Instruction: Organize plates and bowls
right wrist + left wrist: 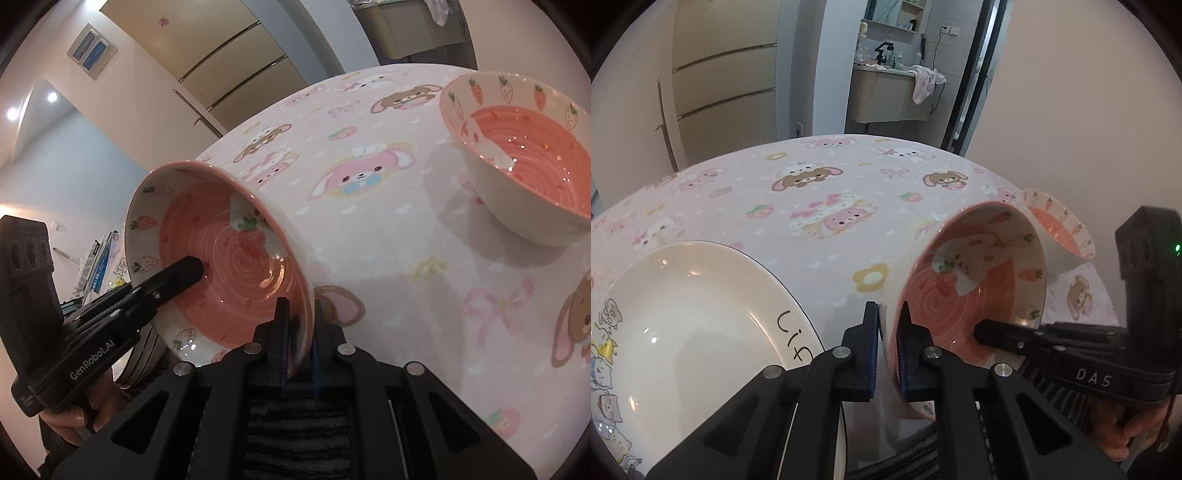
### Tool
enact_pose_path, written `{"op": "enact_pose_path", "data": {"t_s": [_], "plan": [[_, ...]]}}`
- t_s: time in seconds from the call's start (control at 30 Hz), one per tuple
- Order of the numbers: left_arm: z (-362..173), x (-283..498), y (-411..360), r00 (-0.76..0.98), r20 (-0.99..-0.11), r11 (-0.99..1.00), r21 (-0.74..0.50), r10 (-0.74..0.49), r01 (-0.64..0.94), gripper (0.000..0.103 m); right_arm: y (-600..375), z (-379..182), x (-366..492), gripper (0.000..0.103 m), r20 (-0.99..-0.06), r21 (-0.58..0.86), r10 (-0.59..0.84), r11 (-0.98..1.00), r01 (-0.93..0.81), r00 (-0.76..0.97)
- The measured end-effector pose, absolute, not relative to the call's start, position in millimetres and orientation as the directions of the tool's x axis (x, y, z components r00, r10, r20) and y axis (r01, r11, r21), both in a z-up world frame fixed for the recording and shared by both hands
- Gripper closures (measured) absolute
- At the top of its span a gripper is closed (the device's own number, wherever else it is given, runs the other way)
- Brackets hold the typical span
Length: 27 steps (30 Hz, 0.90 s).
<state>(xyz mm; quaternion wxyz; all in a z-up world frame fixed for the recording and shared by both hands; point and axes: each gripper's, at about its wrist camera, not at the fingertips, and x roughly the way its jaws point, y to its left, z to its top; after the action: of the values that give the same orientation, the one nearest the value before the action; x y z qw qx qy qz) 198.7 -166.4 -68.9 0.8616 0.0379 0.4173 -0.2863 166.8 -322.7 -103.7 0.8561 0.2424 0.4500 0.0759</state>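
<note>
A pink bowl with a rabbit and strawberry pattern [975, 280] [229, 254] is lifted and tilted on its side above the table. My left gripper [889, 334] is shut on its near rim. My right gripper [298, 332] is shut on the opposite rim; it shows in the left wrist view [1004, 338] reaching in from the right. A second matching bowl [1062, 230] [524, 162] stands upright on the table to the right. A cream plate with cat drawings [687, 332] lies at the left.
The table has a pink cartoon-animal cloth [831, 192] [388, 221]. Beyond it are a fridge [724, 81], a wall and a doorway to a bathroom vanity [886, 92]. The edge of stacked plates [142, 358] shows under the held bowl.
</note>
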Motion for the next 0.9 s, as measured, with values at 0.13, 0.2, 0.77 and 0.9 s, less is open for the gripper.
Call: {"op": "enact_pose_path", "data": {"t_s": [0.13, 0.2, 0.77, 0.9], "plan": [[-64.4, 196.8, -161.4, 0.486, -0.722, 0.822, -0.200, -0.492, 0.534, 0.093, -321.0, -95.7, 162.3, 0.095, -0.728, 0.456, 0.313, 0.885, 0.090, 0.610], [-57.5, 192.5, -160.6, 0.505, -0.713, 0.826, -0.185, -0.486, 0.533, 0.094, -317.6, -85.9, 158.0, 0.095, -0.720, 0.429, 0.287, 0.900, 0.079, 0.632], [42.6, 88.8, -83.5, 0.788, -0.296, 0.835, -0.072, -0.540, 0.546, 0.095, -245.3, 23.5, 86.1, 0.096, -0.345, 0.184, 0.209, 0.971, -0.153, 0.915], [51.7, 62.6, -58.0, 0.814, -0.178, 0.829, -0.030, -0.554, 0.558, 0.095, -227.6, 30.2, 68.5, 0.096, -0.225, 0.140, 0.276, 0.958, -0.249, 0.934]]}}
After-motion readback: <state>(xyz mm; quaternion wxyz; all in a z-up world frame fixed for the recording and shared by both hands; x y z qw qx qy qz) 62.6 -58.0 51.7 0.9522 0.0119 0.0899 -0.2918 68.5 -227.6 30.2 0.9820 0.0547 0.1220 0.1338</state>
